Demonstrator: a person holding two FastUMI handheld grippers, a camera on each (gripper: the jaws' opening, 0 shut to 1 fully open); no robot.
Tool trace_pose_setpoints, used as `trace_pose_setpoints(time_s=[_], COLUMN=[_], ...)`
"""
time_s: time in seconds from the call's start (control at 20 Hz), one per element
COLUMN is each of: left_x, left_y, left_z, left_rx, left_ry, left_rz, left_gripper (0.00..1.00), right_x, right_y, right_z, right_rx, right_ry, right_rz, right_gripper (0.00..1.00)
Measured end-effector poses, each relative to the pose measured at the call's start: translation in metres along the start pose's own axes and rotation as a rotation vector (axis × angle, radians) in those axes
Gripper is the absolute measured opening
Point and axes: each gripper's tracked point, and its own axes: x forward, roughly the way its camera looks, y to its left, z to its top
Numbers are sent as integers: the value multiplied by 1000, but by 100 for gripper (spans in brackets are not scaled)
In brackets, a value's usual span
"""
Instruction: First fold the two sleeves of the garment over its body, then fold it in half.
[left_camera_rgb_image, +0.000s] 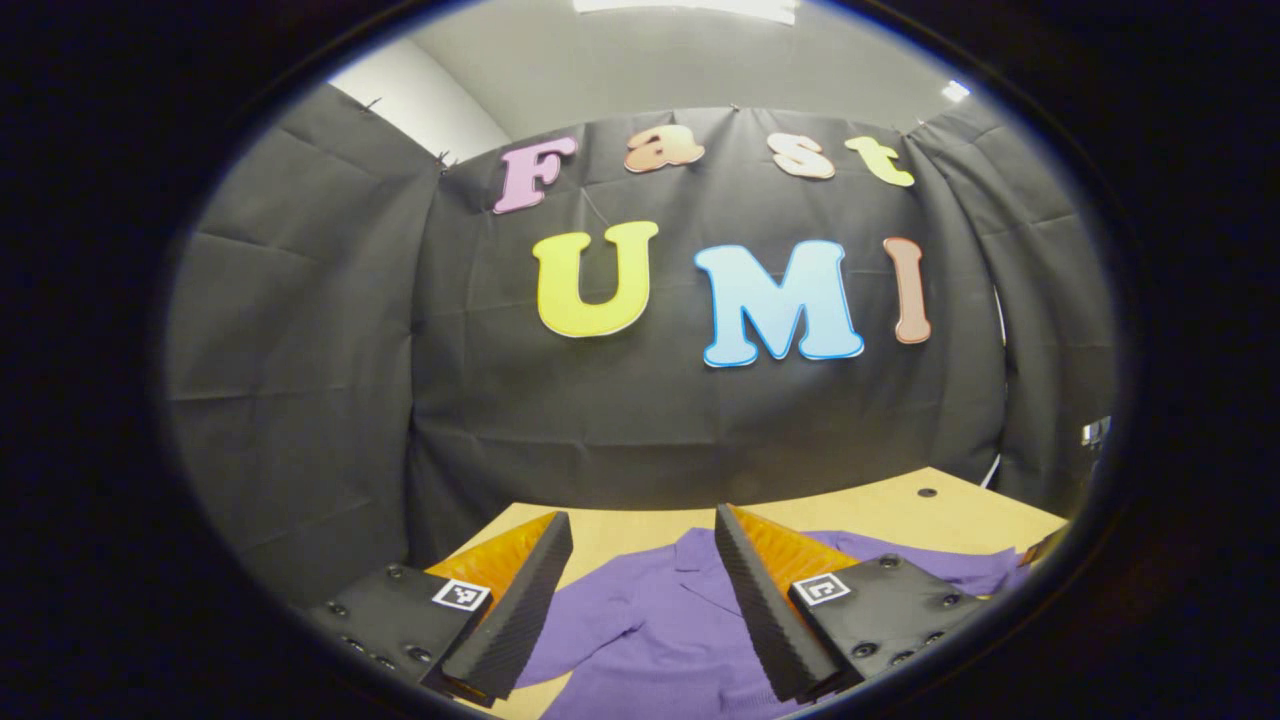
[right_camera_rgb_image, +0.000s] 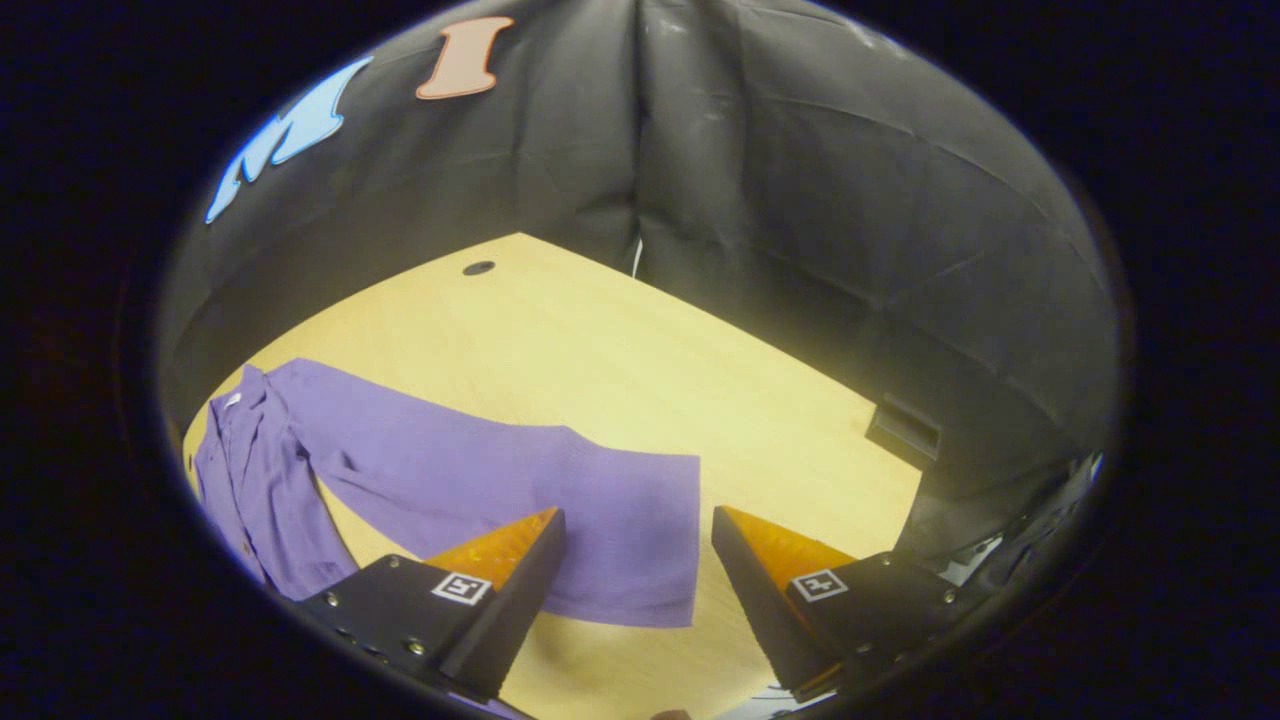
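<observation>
You face a black cloth wall (left_camera_rgb_image: 650, 420), creased, a pale wooden table (right_camera_rgb_image: 620, 350) below, ceiling light (left_camera_rgb_image: 690, 8) overhead.

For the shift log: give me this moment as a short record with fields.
garment: purple shirt lying flat on the wooden table, unfolded
sleeve: one sleeve stretched out across the table, not yet folded over the body
left tool: open, above the shirt near its collar, holding nothing
right tool: open, over the cuff end of the sleeve, holding nothing
task progress: no fold made yet
</observation>
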Motion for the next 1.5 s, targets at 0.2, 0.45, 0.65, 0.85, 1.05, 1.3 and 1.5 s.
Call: trace_pose_setpoints(time_s=[0.2, 0.45, 0.65, 0.85, 1.05, 1.3, 1.5], left_x=[2, 4, 4, 3, 1, -2, -2], left_y=[0, 0, -3, -4, 1, 8, 14], left_z=[-3, -6, -7, -4, -4, -4, -4], left_rx=[-2, -8, -15, -16, -22, -25, -23], left_ry=[2, 7, 8, -1, -6, -11, -17], left_rz=[-3, -7, -23, -34, -30, -31, -31], left_gripper=[95, 95, 95, 95, 94, 95, 95], right_x=[16, 18, 20, 20, 22, 19, 6], right_y=[-5, -4, -1, -4, 0, 8, 20], right_z=[-10, -26, -25, -22, -21, -16, 0], right_rx=[18, 81, 58, 80, 60, 174, 138], right_ry=[48, 98, 99, 100, 93, 106, 50], right_rz=[-22, 4, 16, 21, 55, 94, 180], right_gripper=[93, 95, 95, 72, 43, 3, 6])
